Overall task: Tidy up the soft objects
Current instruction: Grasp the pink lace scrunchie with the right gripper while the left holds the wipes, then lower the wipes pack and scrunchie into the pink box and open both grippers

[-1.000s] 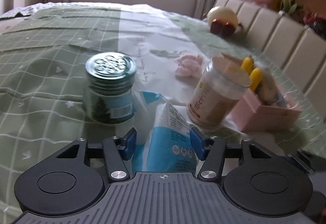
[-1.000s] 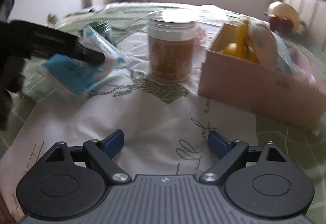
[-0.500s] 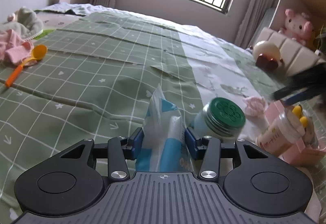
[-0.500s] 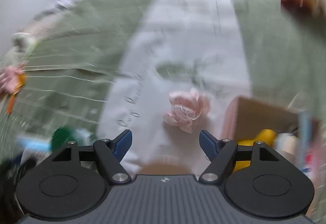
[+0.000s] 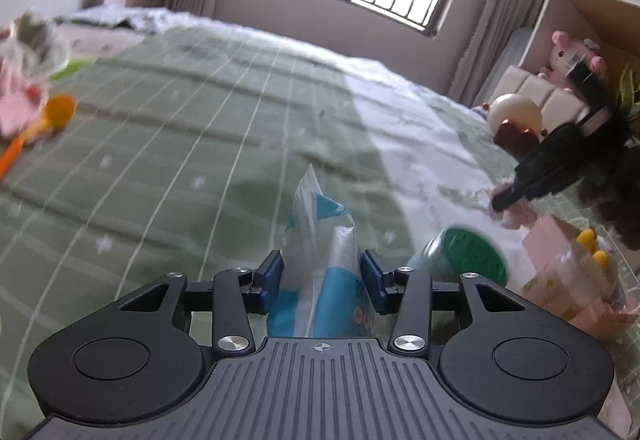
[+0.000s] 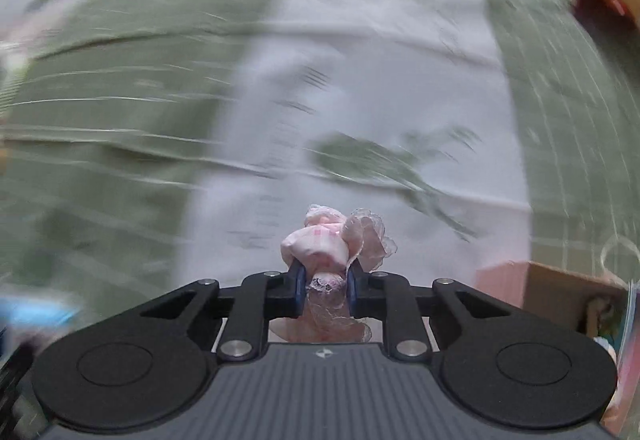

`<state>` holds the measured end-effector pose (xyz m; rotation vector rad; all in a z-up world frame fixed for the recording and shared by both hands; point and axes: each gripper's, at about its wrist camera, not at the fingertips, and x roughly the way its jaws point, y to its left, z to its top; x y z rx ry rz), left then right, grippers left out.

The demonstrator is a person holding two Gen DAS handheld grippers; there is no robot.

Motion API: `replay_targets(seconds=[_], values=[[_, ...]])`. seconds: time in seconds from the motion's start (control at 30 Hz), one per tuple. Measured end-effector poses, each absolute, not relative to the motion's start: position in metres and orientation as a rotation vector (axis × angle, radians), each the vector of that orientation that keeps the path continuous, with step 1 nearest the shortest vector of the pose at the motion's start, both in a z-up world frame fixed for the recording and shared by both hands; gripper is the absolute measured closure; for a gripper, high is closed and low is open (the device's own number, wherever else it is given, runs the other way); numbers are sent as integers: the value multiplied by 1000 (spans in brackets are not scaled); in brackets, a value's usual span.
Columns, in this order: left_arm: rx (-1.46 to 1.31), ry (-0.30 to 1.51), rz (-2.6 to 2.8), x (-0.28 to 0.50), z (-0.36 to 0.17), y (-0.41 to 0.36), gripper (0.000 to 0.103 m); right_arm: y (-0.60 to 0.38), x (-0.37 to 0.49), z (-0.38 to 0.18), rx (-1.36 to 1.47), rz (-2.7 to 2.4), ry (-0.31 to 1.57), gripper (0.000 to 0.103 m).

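My left gripper (image 5: 322, 278) is shut on a blue and white soft pack (image 5: 320, 260) and holds it above the green checked bedspread (image 5: 180, 143). My right gripper (image 6: 325, 286) is shut on a pink frilly cloth (image 6: 332, 240) over the white part of the spread. From the left wrist view the right gripper (image 5: 504, 201) shows as a dark shape at the right, touching the pink cloth (image 5: 516, 213). The right wrist view is blurred.
A green-lidded jar (image 5: 460, 252), a clear jar (image 5: 560, 276) and a pink box (image 5: 560, 240) with yellow items stand at the right. An orange spoon (image 5: 36, 131) and pink and grey cloths (image 5: 24, 71) lie at the far left. A pink plush (image 5: 568, 51) sits on the headboard.
My left gripper has lifted the pack and swung left, away from the jars. My right gripper has moved over to the pink cloth and closed on it.
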<state>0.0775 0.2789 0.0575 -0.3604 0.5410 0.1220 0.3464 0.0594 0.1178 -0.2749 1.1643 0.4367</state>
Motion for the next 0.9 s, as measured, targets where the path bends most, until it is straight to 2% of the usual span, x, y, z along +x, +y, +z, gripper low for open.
replay_targets(seconds=[0.2, 0.43, 0.73, 0.9], values=[[-243, 456, 50, 91, 125, 228, 55, 56, 278, 210, -280, 658, 969, 84], [-181, 410, -116, 118, 184, 119, 55, -48, 241, 267, -212, 630, 837, 84], [-153, 518, -305, 170, 186, -26, 55, -211, 244, 246, -65, 486, 796, 84], [-284, 552, -400, 203, 167, -56, 55, -270, 253, 216, 22, 465, 787, 84]])
